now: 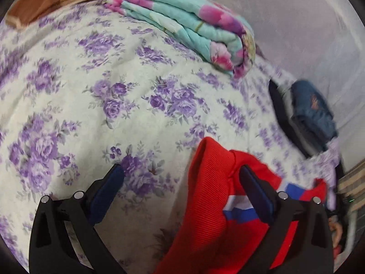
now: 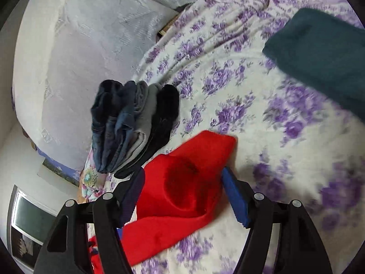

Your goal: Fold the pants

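Floral bedsheet [image 1: 91, 91]; red pants [image 2: 182, 182] crumpled, white-blue stripe.

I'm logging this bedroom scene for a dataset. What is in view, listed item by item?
red pants: one, red with a white and blue stripe, on the bedsheet, between both tools' fingers
bedsheet: one, white with purple flowers, covers the bed
folded quilt: one, turquoise and pink, far side of the bed
clothes stack: one pile, dark blue, grey, black, at the bed's edge
teal cloth: one, on the sheet
left tool: one, black, open
right tool: one, black, open
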